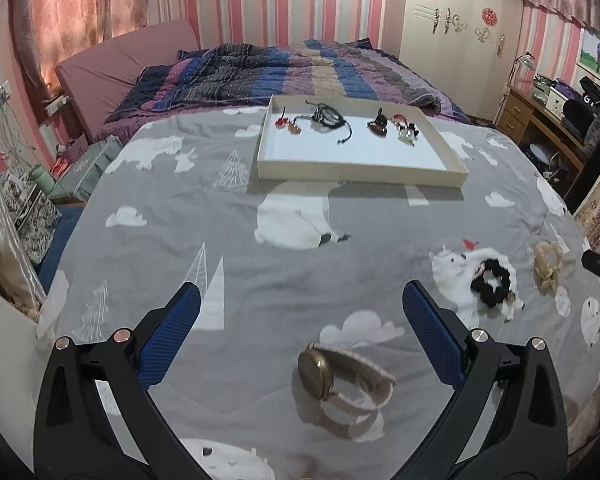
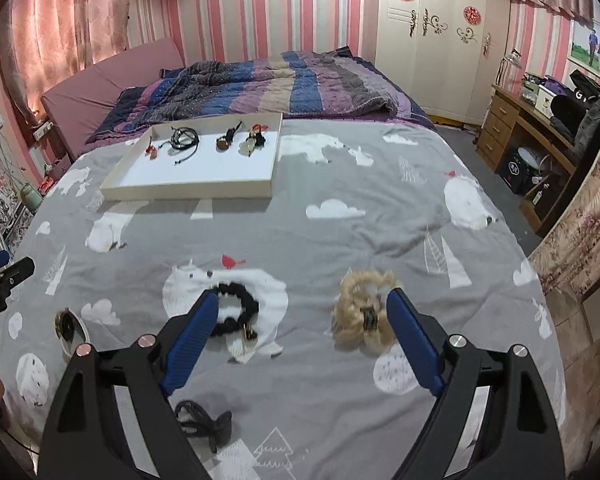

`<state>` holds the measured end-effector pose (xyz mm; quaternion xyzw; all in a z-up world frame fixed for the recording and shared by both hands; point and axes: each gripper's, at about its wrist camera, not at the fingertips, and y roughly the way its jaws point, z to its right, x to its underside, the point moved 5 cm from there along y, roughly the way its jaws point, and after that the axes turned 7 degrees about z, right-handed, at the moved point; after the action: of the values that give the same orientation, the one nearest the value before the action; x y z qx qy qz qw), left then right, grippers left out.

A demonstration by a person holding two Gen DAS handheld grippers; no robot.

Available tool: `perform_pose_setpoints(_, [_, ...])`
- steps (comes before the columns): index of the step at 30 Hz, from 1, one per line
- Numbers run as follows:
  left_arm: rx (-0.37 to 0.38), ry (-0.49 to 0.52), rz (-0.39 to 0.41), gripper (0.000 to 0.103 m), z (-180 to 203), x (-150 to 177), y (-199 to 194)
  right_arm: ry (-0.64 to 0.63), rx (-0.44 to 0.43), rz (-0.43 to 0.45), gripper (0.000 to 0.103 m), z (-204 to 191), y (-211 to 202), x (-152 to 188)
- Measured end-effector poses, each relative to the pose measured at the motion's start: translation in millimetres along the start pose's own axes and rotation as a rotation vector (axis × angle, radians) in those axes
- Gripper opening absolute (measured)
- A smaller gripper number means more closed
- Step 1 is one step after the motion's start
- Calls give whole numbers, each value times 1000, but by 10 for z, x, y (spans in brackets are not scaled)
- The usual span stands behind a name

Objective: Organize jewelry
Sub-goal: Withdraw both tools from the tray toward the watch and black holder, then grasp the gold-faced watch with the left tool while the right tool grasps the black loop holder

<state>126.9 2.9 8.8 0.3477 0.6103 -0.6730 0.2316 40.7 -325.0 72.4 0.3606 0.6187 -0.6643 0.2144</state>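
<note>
On a soft grey bedspread (image 1: 188,208) printed with white polar bears, we hold our left gripper (image 1: 300,312), its ribbed blue pads spread wide and empty, over a round gold-cased watch (image 1: 340,376) with a pale looped strap. Our right gripper (image 2: 300,312), jaws likewise apart and holding nothing, hangs between a fuzzy black scrunchie (image 2: 236,314) and a curly blond one (image 2: 360,312). Farther up the bed, a shallow rectangular white tray (image 2: 188,192) holds cords and small beaded pieces.
</note>
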Motion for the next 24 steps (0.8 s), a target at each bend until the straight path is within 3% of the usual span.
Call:
perform_pose_setpoints(15, [-12, 0, -84, 100, 46, 583, 111, -20, -100, -118, 86, -442, -2, 786])
perform_pose_setpoints(24, [-40, 20, -91, 100, 103, 743, 237, -78, -93, -162, 86, -677, 169, 1031])
